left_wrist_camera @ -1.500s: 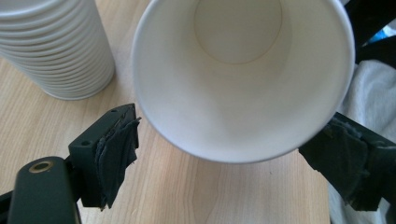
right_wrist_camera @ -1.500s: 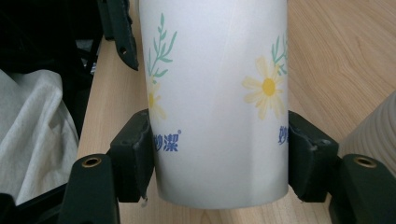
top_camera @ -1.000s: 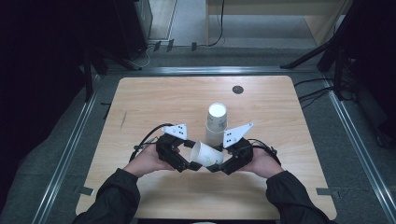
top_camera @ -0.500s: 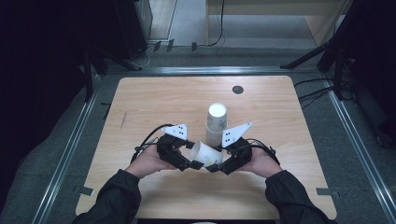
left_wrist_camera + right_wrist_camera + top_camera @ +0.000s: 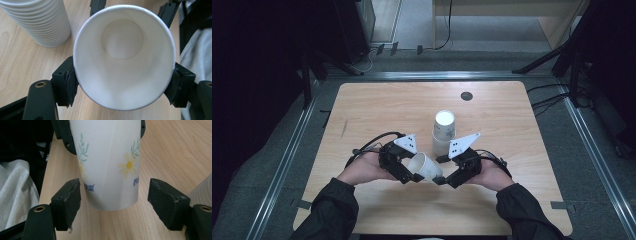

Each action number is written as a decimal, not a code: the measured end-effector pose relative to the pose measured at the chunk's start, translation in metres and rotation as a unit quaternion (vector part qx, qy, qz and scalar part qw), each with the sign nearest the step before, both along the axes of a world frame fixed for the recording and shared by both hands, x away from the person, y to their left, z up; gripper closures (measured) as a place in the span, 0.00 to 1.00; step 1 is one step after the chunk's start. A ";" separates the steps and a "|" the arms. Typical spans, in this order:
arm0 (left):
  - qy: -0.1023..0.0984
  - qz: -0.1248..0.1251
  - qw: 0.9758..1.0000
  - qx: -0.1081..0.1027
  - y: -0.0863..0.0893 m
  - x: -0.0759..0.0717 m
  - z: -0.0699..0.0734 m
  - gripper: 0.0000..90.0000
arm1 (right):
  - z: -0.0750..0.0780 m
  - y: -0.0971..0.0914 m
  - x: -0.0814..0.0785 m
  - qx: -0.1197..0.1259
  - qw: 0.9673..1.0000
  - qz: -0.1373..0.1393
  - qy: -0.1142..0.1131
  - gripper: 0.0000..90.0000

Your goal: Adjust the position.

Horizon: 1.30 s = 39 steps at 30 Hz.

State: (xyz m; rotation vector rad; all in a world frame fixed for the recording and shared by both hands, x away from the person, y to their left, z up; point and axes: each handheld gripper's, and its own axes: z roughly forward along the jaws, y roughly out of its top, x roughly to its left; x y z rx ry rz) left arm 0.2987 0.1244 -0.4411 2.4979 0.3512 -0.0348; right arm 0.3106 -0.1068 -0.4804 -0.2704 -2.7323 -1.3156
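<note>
A single white paper cup [image 5: 425,167] with a daisy print lies on its side just above the table between both hands. My left gripper [image 5: 123,85] has just been closing and is shut on the cup [image 5: 122,62] near its rim, with the open mouth facing that camera. My right gripper [image 5: 115,195] has just been opening. Its pads [image 5: 71,195] stand off either side of the cup's [image 5: 110,165] base without pressing it. In the high view the left gripper [image 5: 411,175] and right gripper [image 5: 440,178] face each other. A tall stack of white cups [image 5: 444,132] stands upside down just behind them.
The wooden table [image 5: 377,110] has a black round hole cover [image 5: 466,95] at the back right. The cup stack [image 5: 40,22] sits close to the held cup. Metal rails [image 5: 287,160] frame the table, and cables lie on the floor beyond.
The left jaws have closed onto the cup near its rim, and the right jaws have spread away from its base. Both hands and the cup stay in the same place.
</note>
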 end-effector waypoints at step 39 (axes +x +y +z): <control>0.019 0.016 0.994 -0.104 0.003 0.005 -0.005 0.14 | -0.001 0.000 -0.001 0.023 1.000 0.006 0.001 0.37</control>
